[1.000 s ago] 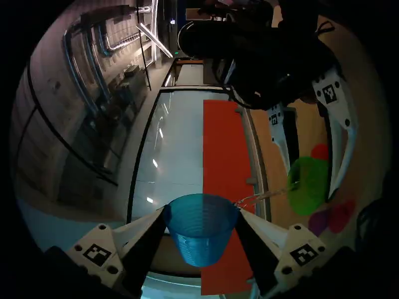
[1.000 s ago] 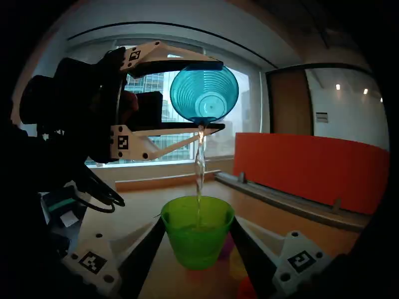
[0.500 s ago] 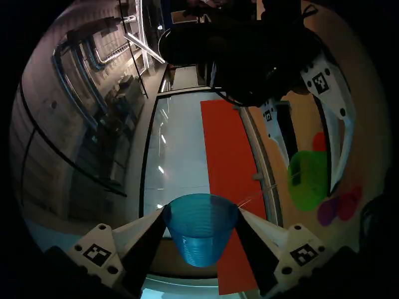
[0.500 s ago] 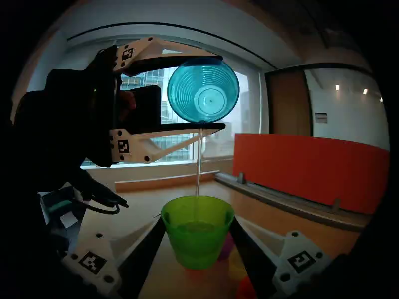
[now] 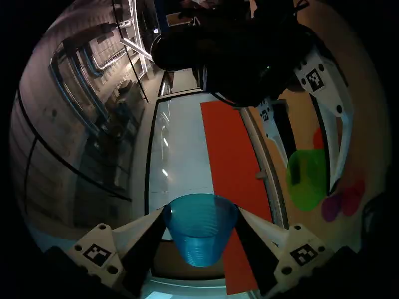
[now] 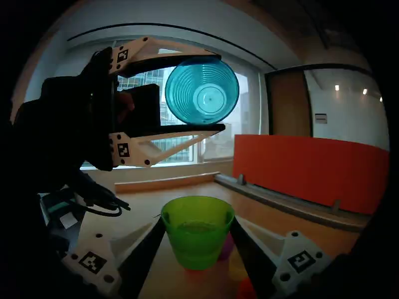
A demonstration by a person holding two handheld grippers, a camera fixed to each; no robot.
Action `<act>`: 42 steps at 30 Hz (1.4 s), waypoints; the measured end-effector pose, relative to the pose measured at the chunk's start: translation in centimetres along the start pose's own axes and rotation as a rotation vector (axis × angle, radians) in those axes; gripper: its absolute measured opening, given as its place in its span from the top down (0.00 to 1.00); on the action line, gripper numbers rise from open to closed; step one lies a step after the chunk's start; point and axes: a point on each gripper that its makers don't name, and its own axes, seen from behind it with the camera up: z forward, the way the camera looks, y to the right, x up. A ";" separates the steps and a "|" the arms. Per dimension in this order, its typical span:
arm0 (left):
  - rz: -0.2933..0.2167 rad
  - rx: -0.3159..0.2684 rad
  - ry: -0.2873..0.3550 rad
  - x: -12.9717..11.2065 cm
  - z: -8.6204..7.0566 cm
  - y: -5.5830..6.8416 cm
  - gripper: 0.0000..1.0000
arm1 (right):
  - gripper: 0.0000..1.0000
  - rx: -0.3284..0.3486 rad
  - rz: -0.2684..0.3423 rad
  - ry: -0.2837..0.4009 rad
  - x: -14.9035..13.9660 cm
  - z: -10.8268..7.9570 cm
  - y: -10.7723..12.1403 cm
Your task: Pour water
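Note:
A translucent blue cup point(image 5: 200, 228) sits between the fingers of my left gripper point(image 5: 200, 230), which is shut on it. In the right gripper view the blue cup point(image 6: 202, 89) lies tipped on its side, its mouth facing away, above a green cup point(image 6: 197, 229). The left gripper point(image 6: 199, 89) shows there too, held by a dark-gloved hand point(image 6: 75, 129). My right gripper point(image 6: 197, 234) is shut on the upright green cup, which holds water. No stream runs between the cups. In the left gripper view the green cup point(image 5: 305, 178) is clamped in the right gripper point(image 5: 309, 174).
A wooden table point(image 6: 279, 214) lies under the cups, with an orange panel point(image 6: 319, 164) along its far edge and a window point(image 6: 149, 144) behind. Coloured discs point(image 5: 341, 202) lie on the table by the green cup. Dark cables point(image 6: 99, 199) hang at the left.
The stream of water from the blue cup into the green cup thinned and has stopped. The blue cup tipped further and rose slightly. The green cup stayed still.

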 end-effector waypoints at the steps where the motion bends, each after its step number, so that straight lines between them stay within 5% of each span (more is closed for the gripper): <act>1: -0.001 0.000 0.001 0.0 0.0 0.0 0.11 | 0.10 0.000 0.000 0.000 0.0 0.0 0.0; 8: -0.034 0.003 0.005 0.0 -0.1 -0.1 0.11 | 0.10 -0.003 -0.001 0.001 0.1 0.0 0.1; 14: -0.156 0.006 0.009 -0.4 0.0 -0.3 0.11 | 0.10 -0.008 0.000 0.003 0.1 -0.1 0.3; 42: -1.071 -0.041 0.005 -3.6 1.3 1.2 0.11 | 0.10 -0.037 0.006 0.027 1.1 -0.5 0.8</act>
